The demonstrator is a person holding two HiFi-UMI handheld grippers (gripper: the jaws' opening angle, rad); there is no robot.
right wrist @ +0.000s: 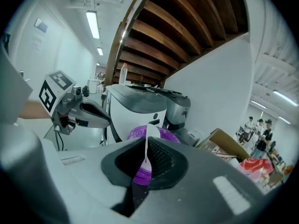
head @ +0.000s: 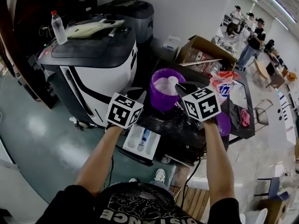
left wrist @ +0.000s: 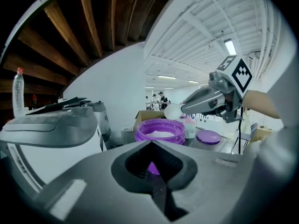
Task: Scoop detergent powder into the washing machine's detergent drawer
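Observation:
A purple tub [head: 162, 93] of white detergent powder stands on the dark table, right of the washing machine [head: 93, 55]. My right gripper [head: 180, 88] is shut on the handle of a white spoon [head: 173, 80], whose bowl hangs over the tub's rim. In the right gripper view the spoon [right wrist: 148, 141] stands edge-on between the jaws. My left gripper [head: 136, 94] hovers left of the tub, jaws closed on nothing. From the left gripper view, the tub [left wrist: 160, 130] lies straight ahead with the spoon [left wrist: 172, 111] above it. Below both grippers, the detergent drawer [head: 141, 141] is pulled out.
A water bottle [head: 58, 28] and a pale cloth lie on the machine's lid. The tub's purple lid [head: 223, 123], a red-and-white detergent bag [head: 223, 81] and a cardboard box [head: 205, 50] are on the table's right side. People stand at the far right.

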